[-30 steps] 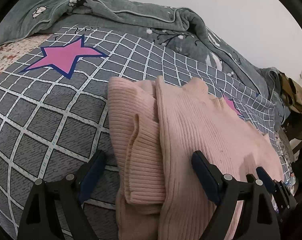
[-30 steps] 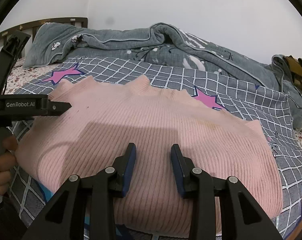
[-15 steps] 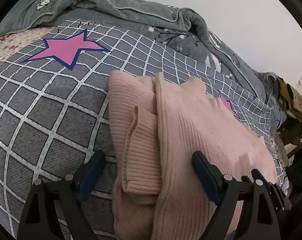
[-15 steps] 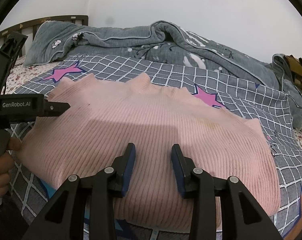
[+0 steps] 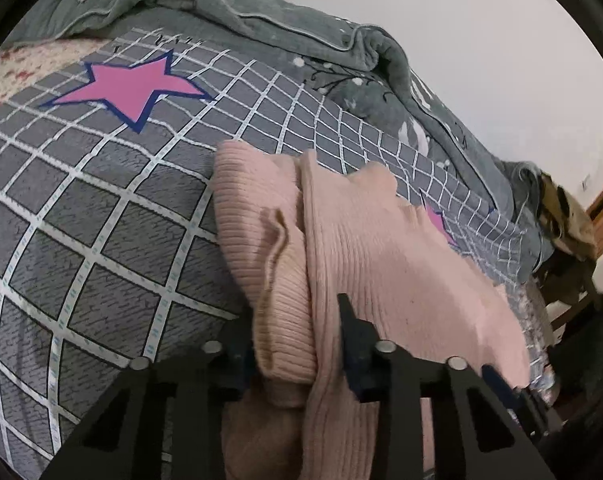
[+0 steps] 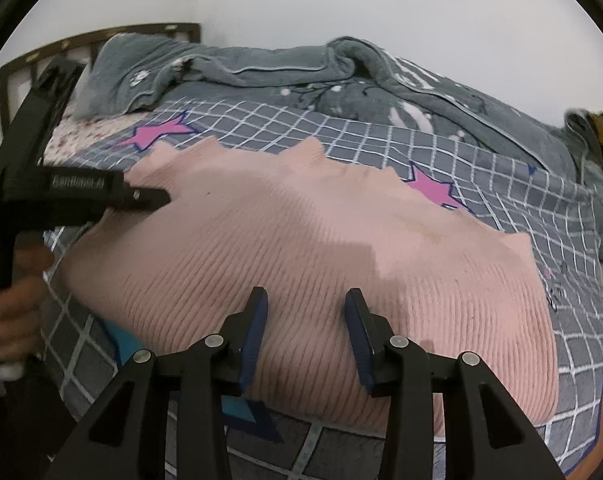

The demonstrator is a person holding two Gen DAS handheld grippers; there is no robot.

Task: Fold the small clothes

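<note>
A pink ribbed sweater [image 5: 381, 260] lies on the bed, spread wide in the right wrist view [image 6: 301, 240]. Its left side is folded in, with a sleeve cuff [image 5: 285, 340] hanging toward the near edge. My left gripper [image 5: 293, 344] is closing on that left edge, and the bunched cuff and fold fill the gap between its pads. From the right wrist view, the left gripper [image 6: 145, 200] reaches in at the sweater's left side, held by a hand [image 6: 13, 312]. My right gripper [image 6: 305, 328] hovers over the sweater's near hem, jaws slightly opening, nothing pinched between them.
The bed has a grey checked cover with pink stars [image 5: 101, 240]. A crumpled grey quilt [image 6: 261, 72] runs along the far side by the white wall. A wooden headboard [image 6: 101, 36] stands far left. Piled clothes on a chair [image 5: 569, 220] sit beyond the bed's right end.
The left gripper's wide jaws have closed in on the sweater's folded left edge and cuff. The right gripper's jaws have spread a little. Both hands have stayed about where they were.
</note>
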